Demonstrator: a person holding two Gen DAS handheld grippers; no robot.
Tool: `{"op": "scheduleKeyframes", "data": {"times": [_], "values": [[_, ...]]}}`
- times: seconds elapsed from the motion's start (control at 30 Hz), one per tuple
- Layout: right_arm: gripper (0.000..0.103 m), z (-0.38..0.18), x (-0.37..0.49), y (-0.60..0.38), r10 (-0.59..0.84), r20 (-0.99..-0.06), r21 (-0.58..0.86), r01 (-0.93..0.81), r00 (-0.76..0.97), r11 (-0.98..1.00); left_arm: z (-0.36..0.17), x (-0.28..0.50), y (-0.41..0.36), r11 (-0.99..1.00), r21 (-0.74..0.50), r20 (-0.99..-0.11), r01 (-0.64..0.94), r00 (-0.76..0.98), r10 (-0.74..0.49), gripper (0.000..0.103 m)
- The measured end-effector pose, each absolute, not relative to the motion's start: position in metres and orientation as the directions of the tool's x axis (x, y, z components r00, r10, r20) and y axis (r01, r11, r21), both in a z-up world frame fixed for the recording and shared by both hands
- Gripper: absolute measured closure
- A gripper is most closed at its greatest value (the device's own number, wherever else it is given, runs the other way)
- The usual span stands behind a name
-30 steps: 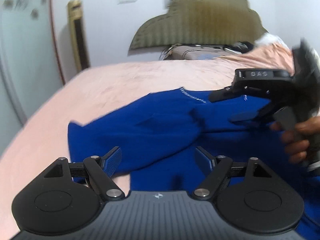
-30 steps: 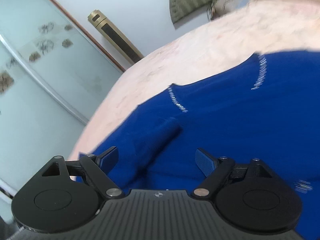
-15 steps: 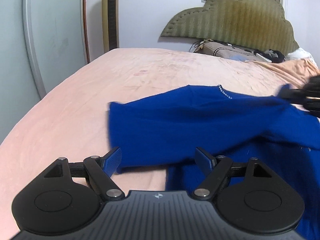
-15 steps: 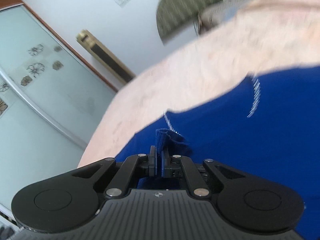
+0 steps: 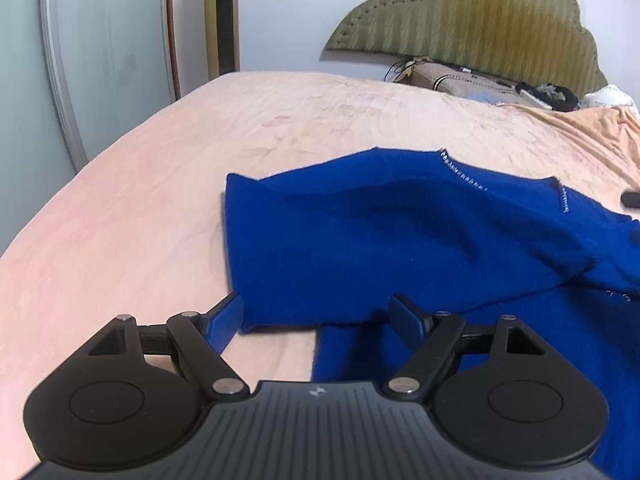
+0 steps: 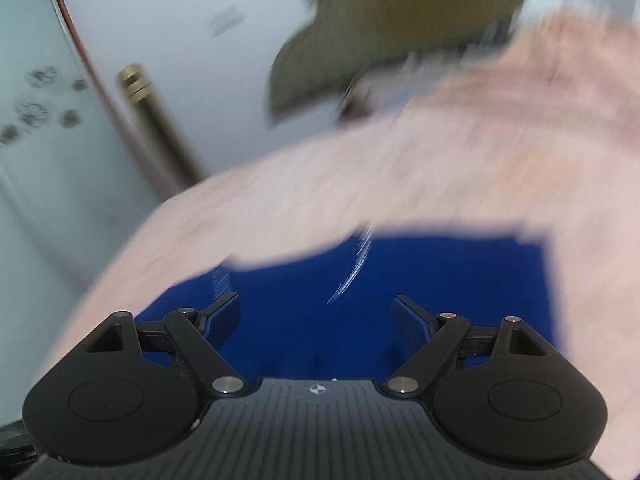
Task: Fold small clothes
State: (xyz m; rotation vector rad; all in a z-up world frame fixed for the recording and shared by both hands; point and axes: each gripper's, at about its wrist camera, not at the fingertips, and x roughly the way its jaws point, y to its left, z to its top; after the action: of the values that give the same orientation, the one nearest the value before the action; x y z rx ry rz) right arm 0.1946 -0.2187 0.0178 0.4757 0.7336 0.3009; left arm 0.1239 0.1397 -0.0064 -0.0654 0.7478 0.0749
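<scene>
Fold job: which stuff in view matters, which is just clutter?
Job:
- blue top, spread on the bed
- left hand-held gripper, open
- right hand-held gripper, opening, nothing between its pads

Lying about:
- pillow
- dark items by the headboard
- gold tower fan

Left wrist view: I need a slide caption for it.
Open left gripper over the folded edge of a blue garment on a pink bed.

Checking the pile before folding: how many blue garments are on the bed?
1. The blue garment lies spread on the pink bedspread, just ahead of both claws; nothing shows whether another lies beneath it.
</scene>
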Motion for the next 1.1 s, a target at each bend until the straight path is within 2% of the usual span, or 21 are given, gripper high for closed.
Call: {"op": "scheduleKeyframes", "data": {"times": [0.13,0.17,0.23,0.27,0.3,0.47,0.63,0.73,0.87,1.07,1.1], "values": [[0.025,-0.01,0.206,-0.203,0.455,-0.599,0.529,-0.101,0.659,0.843,-0.003,0.123,0.138,0.994,-0.052,-0.679,-0.092,0.733,0.032,0.023],[0.03,-0.014,0.214,-0.196,0.465,-0.608,0.535,-0.101,0.644,0.839,-0.002,0.123,0.137,0.995,-0.046,-0.674,-0.091,0.738,0.037,0.023],[0.049,-0.017,0.219,-0.182,0.46,-0.628,0.5,-0.127,0.628,0.856,0.0,0.124,0.135,0.995,-0.022,-0.662,-0.096,0.747,0.058,0.023],[0.075,-0.013,0.219,-0.175,0.439,-0.652,0.461,-0.137,0.619,0.877,0.001,0.125,0.135,0.994,-0.006,-0.656,-0.107,0.75,0.077,0.023],[0.094,-0.009,0.218,-0.171,0.422,-0.662,0.44,-0.135,0.619,0.888,0.001,0.127,0.136,0.993,0.006,-0.654,-0.12,0.751,0.095,0.023],[0.097,0.041,0.216,-0.188,0.459,-0.53,0.502,-0.172,0.713,0.847,0.005,0.138,0.15,0.981,-0.007,-0.649,-0.193,0.747,0.142,0.023],[0.097,0.084,0.208,-0.21,0.383,-0.432,0.471,-0.157,0.817,0.868,0.007,0.146,0.155,0.974,-0.025,-0.655,-0.226,0.739,0.155,0.023],[0.097,0.087,0.203,-0.232,0.277,-0.427,0.424,-0.08,0.861,0.902,0.005,0.146,0.155,0.976,-0.027,-0.66,-0.218,0.737,0.146,0.023],[0.097,0.071,0.199,-0.271,0.203,-0.452,0.433,0.015,0.869,0.901,0.002,0.146,0.154,0.977,-0.017,-0.666,-0.212,0.731,0.147,0.023],[0.096,0.038,0.196,-0.297,0.143,-0.511,0.427,0.105,0.848,0.898,-0.002,0.149,0.152,0.978,-0.026,-0.682,-0.208,0.719,0.135,0.023],[0.092,0.033,0.196,-0.298,0.143,-0.528,0.425,0.114,0.837,0.898,-0.002,0.149,0.151,0.978,-0.025,-0.684,-0.206,0.717,0.134,0.023]]}}
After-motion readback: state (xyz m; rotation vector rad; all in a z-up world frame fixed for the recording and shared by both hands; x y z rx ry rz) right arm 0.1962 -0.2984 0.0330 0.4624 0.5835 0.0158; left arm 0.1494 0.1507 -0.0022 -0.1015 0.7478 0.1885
